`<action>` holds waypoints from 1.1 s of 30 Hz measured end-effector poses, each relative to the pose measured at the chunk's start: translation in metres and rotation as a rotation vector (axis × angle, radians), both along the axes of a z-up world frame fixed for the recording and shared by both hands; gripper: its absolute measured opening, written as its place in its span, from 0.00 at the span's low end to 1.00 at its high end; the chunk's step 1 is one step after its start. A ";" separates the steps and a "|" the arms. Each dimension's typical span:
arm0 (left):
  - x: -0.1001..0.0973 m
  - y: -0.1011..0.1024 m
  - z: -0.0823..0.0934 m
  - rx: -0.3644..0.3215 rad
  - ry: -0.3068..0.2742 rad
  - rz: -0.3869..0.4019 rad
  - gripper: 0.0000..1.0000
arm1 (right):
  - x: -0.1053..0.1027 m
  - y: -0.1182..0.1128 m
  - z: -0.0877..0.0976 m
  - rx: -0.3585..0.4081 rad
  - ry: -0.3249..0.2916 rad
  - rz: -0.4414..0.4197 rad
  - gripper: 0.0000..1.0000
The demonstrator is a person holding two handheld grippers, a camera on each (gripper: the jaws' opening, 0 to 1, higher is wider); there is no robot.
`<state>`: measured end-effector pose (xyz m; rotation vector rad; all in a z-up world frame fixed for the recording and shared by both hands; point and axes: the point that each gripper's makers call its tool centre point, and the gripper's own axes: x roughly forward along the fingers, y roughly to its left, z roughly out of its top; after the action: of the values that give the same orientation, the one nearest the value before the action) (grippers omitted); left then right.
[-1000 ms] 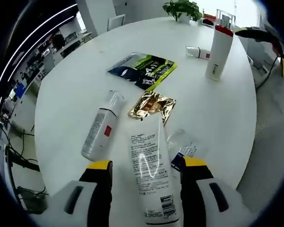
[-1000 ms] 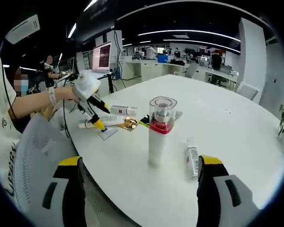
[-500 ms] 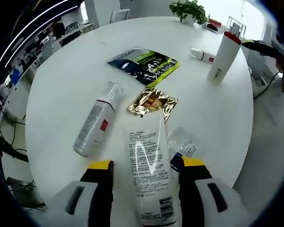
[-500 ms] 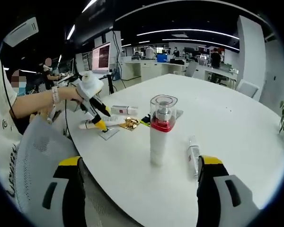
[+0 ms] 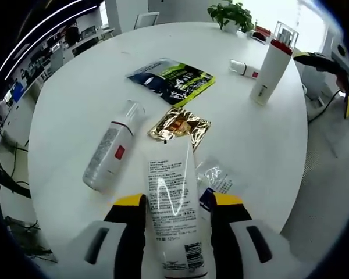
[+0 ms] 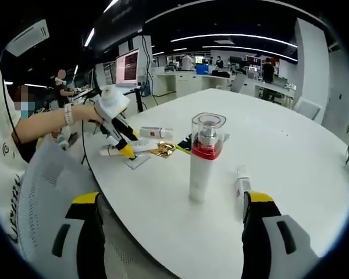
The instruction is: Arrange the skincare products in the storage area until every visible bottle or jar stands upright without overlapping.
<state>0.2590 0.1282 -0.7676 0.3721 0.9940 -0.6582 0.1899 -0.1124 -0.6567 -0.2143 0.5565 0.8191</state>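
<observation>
Now your left gripper (image 5: 173,204) has its jaws closed on the tube (image 5: 171,215), low in the frame, lying on the table (image 5: 75,99). Your right gripper (image 6: 171,203) is wide open, holding nothing, the pump bottle (image 6: 204,158) upright at centre.

Tube (image 5: 173,215) between left gripper (image 5: 177,204) fingers; lying bottle (image 5: 109,154) left; foil sachet (image 5: 180,124) beyond; upright bottle (image 5: 270,64) far right.

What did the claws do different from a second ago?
The left claw has closed in on the lying white tube; its jaws now sit against the tube's sides. The right claw stayed open and empty. The tall pump bottle stays upright, and the flat white bottle and gold packet lie as before.
</observation>
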 end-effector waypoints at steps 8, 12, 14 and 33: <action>0.002 -0.003 0.001 -0.002 -0.012 0.016 0.29 | -0.002 0.003 -0.001 0.009 0.004 0.007 0.99; 0.003 -0.003 0.001 -0.003 -0.017 0.027 0.29 | -0.004 0.005 -0.002 0.015 0.007 0.008 0.99; 0.003 -0.002 0.001 -0.009 -0.028 0.019 0.28 | -0.004 0.006 -0.002 0.023 0.008 0.006 0.99; -0.001 -0.006 0.019 -0.073 -0.138 -0.004 0.27 | -0.008 0.005 -0.006 0.016 0.011 0.003 0.89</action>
<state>0.2585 0.1219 -0.7487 0.3506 0.8365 -0.6612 0.1816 -0.1073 -0.6631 -0.1965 0.5597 0.8273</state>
